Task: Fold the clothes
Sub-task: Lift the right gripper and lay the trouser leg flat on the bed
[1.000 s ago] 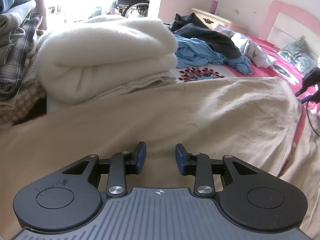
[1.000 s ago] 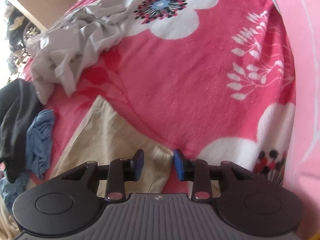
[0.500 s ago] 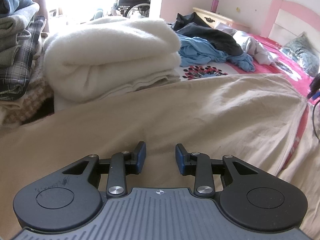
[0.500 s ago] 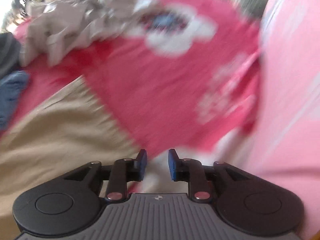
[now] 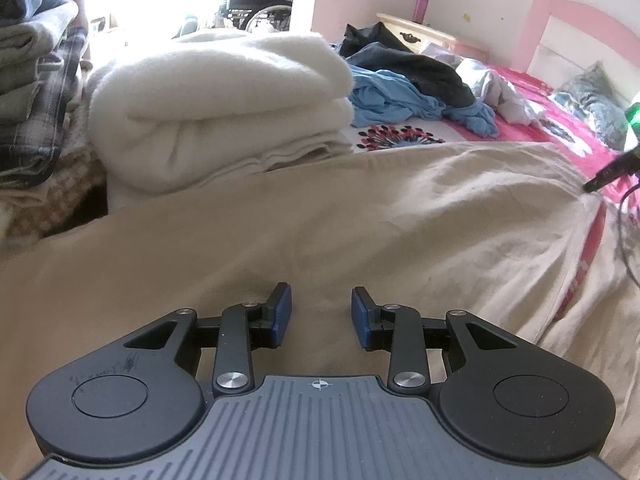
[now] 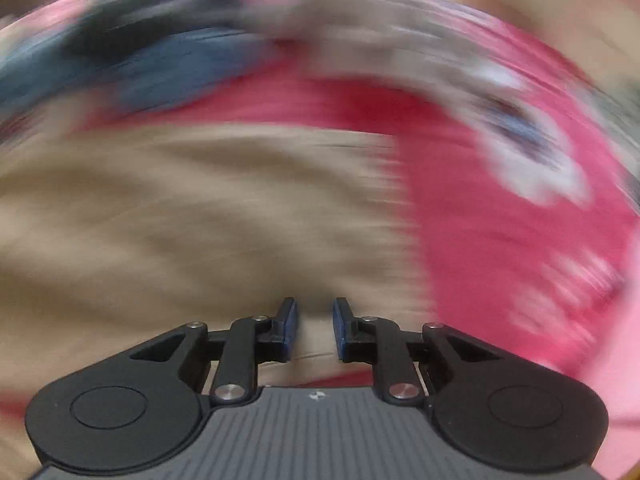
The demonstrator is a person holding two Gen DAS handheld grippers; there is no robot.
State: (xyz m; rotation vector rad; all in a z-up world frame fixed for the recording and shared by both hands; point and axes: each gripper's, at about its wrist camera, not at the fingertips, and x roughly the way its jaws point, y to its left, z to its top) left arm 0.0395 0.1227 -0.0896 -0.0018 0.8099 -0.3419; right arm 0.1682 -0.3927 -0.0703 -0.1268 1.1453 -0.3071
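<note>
A large beige garment (image 5: 360, 220) lies spread across the bed. My left gripper (image 5: 321, 312) hovers low over its near part, open, with nothing between its blue pads. The right wrist view is smeared by motion. There my right gripper (image 6: 315, 326) points down at the same beige garment (image 6: 180, 220) near its right edge, where it meets the pink floral bedspread (image 6: 500, 240). Its jaws are closing and a narrow gap still shows between the pads. I cannot tell whether any cloth is caught in it.
A folded white blanket (image 5: 224, 96) sits behind the garment, with a stack of folded clothes (image 5: 32, 80) to its left. A blue garment (image 5: 404, 100) and a dark one (image 5: 420, 66) lie crumpled farther back. A pillow (image 5: 592, 100) and pink headboard (image 5: 580, 32) stand at right.
The right gripper has rolled and swung across from the pink bedspread onto the beige garment, and its jaws have narrowed. The left gripper has stayed where it was, equally open.
</note>
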